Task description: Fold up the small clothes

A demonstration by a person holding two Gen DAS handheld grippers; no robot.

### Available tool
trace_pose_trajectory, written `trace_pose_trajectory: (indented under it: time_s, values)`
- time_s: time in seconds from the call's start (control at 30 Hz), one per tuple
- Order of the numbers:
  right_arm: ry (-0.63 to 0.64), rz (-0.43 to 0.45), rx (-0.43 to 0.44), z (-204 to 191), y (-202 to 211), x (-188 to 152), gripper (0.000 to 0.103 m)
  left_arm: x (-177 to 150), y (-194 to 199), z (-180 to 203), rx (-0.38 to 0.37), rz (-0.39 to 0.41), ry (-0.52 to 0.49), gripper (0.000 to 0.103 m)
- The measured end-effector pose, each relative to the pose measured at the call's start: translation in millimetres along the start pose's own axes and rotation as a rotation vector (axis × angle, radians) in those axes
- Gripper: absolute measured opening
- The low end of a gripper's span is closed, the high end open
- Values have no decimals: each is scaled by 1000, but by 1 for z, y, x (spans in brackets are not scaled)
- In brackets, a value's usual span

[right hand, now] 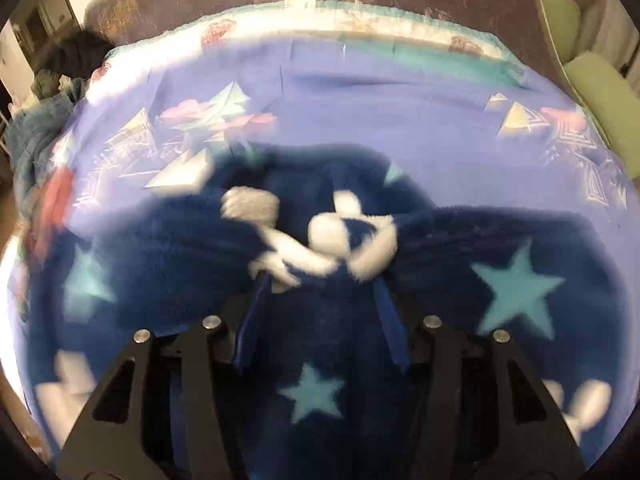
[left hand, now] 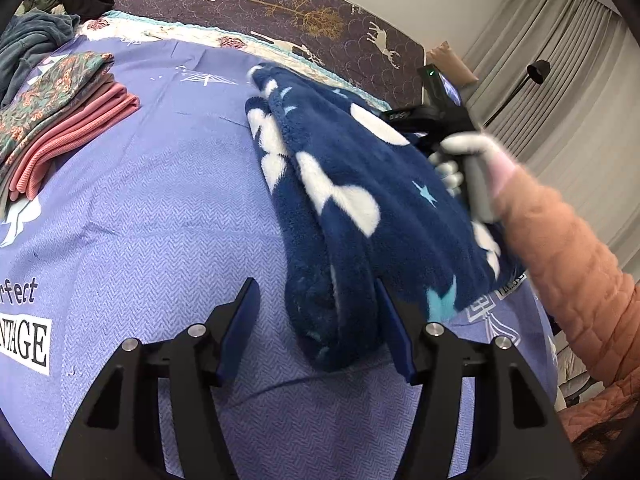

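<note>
Navy fleece garment (left hand: pixel 352 208) lies on the purple bedspread (left hand: pixel 140 220). Left gripper (left hand: pixel 316 320) spread, fold at its 1 o'clock. Right gripper (right hand: pixel 320 312) pinches the fleece at 12 o'clock.

One navy fleece garment with white shapes and pale-blue stars (left hand: pixel 352 200). One stack of folded clothes (left hand: pixel 56 120), with three layers told apart: floral, grey, pink ribbed. One heap of unfolded dark and teal clothing (left hand: pixel 44 20). One periwinkle printed bedsheet (left hand: pixel 160 208). Two light-green cushions (right hand: pixel 600 100). One black lamp (left hand: pixel 536 72).
</note>
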State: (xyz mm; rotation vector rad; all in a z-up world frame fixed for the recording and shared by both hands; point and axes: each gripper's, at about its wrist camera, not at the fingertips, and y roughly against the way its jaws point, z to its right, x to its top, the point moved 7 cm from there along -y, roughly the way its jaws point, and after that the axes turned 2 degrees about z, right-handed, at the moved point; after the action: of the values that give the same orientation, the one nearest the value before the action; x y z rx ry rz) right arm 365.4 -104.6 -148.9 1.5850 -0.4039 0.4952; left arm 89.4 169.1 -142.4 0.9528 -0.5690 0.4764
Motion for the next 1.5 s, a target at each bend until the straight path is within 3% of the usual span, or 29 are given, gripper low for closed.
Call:
trace_pose_trajectory:
  time_s: [0.1,0.17,0.3,0.4,0.53,0.7,0.8,0.97,1.13,1.4,1.43,1.5]
  values:
    - [35,2,-44,-8,19,5,53,0,1,-1,-4,0,1,62]
    - [39,55,-37,-7,41,3,52,1,2,-1,-8,3,4,62]
    - [103,202,71,-20,107,-31,54,10,10,-3,-22,41,1,63]
    - [271,287,104,-51,156,-77,66,23,15,-13,-30,75,33,63]
    - [507,321,199,-106,195,-165,78,39,20,-28,-33,109,90,63]
    - [680,316,271,-164,206,-248,79,56,13,-38,-101,86,131,63]
    - [745,364,228,-183,204,-259,79,67,-5,-43,-148,50,166,64]
    - [868,416,3,-195,181,-261,79,81,-45,-48,-220,-25,213,65]
    - [916,390,-32,-202,169,-269,79,95,-79,-52,-325,-74,285,65]
    - [951,465,-91,-226,149,-256,80,121,-113,-42,-346,-97,256,65]
    - [953,478,-97,-228,146,-253,79,124,-115,-41,-342,-97,258,62]
    - [951,489,-96,-231,141,-249,61,131,-120,-46,-305,-82,277,44]
